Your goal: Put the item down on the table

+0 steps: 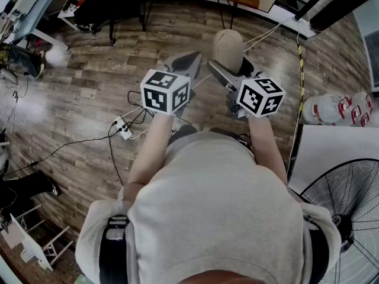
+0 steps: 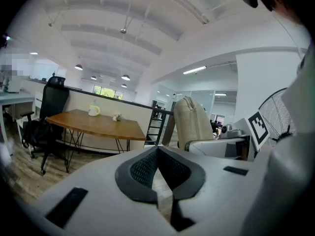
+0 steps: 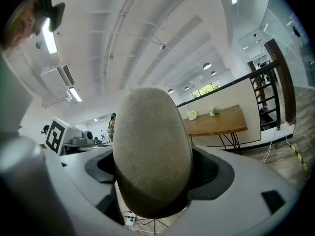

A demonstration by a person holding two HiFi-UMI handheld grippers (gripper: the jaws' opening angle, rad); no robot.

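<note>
Snugly, right gripper (image 3: 156, 173) fingers pinch a rounded, felt-textured beige item (image 3: 151, 141); left gripper (image 2: 158, 151) fingers pressed together.

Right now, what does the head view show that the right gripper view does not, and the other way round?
Only the head view shows the power strip on the wood floor, the fan and the water bottles. Only the right gripper view shows the right gripper with its pads pressed on both sides of the beige item, the cup on the wooden table, and the ceiling lights. Both views show the beige item, the wooden table and the left gripper.
</note>
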